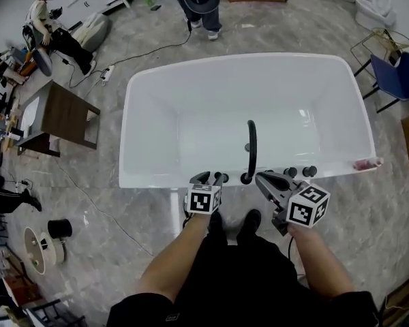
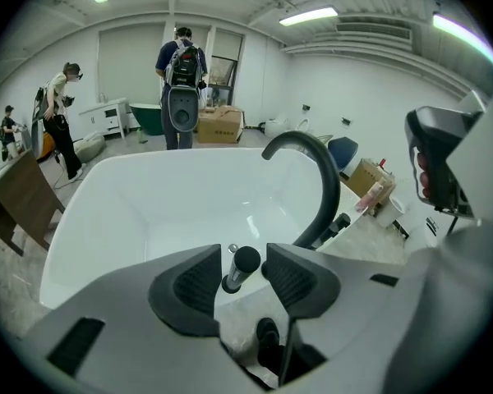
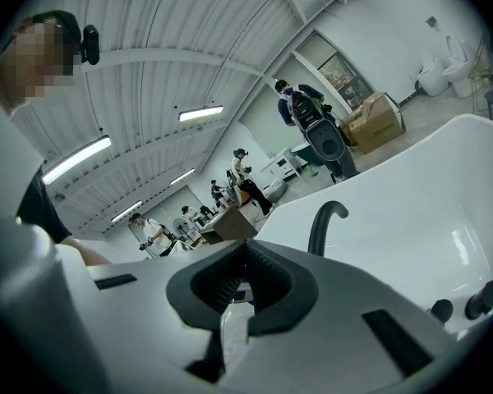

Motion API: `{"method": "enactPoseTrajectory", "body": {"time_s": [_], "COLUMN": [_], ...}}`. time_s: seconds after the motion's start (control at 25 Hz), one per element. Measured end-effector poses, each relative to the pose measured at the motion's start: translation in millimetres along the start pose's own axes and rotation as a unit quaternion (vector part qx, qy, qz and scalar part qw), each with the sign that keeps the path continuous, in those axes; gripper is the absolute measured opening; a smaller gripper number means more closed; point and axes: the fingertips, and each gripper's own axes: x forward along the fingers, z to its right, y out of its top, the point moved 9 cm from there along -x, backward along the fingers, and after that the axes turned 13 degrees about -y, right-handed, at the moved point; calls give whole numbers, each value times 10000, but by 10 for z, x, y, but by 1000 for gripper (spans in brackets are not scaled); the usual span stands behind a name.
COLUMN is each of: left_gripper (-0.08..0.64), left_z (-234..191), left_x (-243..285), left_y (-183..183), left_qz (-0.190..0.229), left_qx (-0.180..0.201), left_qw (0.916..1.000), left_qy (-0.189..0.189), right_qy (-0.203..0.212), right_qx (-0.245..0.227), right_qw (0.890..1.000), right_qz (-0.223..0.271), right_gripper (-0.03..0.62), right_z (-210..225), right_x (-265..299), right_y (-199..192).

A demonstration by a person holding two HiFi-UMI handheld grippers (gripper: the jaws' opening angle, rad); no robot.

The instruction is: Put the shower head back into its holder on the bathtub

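Slim chrome, black-tipped shower head [image 2: 240, 268]

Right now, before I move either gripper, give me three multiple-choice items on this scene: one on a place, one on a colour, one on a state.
1. Where on the bathtub does the curved spout stand?
A. the far rim
B. the near rim
C. the left end rim

2. What colour is the curved spout?
A. black
B. gold
C. white

3. How do the jaws of the left gripper stand?
A. shut on the curved spout
B. shut with nothing between them
C. apart, with a black-topped chrome stem between them

Answers:
1 B: in the head view its base sits on the rim nearest the person.
2 A: it shows dark against the white tub in every view.
3 C: the left gripper view shows gaps between both pads and the stem.
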Motion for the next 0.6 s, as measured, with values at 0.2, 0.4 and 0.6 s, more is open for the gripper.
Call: {"method": "enactPoseTrajectory", "body": {"time_s": [0.2,0.4,0.6], "left_gripper": [166,149,135], "left_z": [24,26,-43], "left_x": [-181,-426,-811], "left_y": [16,126,233], "left_qz": [318,677,1121], "left_qx": [120,416,622], "left_qw": [9993,9962,9907], "left_qy": [147,353,453], "right_qy": [201,337,372], "right_qx": [-162,-247,-380], "right_qw": [9997,9991,9986], "right_qz": [-59,-119,-53], "right_gripper": [17,17,17], "right_z": [-44,-65,-124], "right_x": [43,56,144], "right_y": [80,127,232]}}
